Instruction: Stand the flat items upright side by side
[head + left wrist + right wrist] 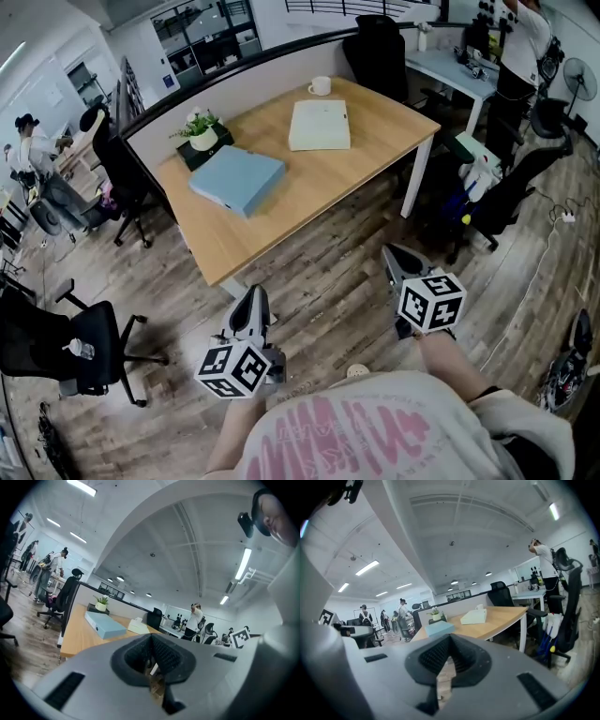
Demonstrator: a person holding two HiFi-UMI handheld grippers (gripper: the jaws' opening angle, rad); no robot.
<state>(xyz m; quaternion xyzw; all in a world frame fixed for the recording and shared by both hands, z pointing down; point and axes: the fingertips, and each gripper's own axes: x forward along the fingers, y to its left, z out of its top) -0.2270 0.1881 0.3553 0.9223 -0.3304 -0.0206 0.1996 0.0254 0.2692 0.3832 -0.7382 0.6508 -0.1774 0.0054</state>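
The person stands back from the desk (375, 150), holding both claws over the wooden floor (328, 281), well short of it. The left claw (252, 298) is closed tight, jaws together, with nothing in it. The right claw (395, 257) is closed and empty too, its jaws meeting at the tips.

On the desk the blue box (237, 180) lies flat at the near left. The pale box (319, 126) lies flat farther back and to the right, apart from it. A potted plant (201, 131) sits just behind the blue box, against the partition (253, 84). A cup (320, 86) stands at the far edge behind the pale box. A black chair (122, 169) stands left of the desk.
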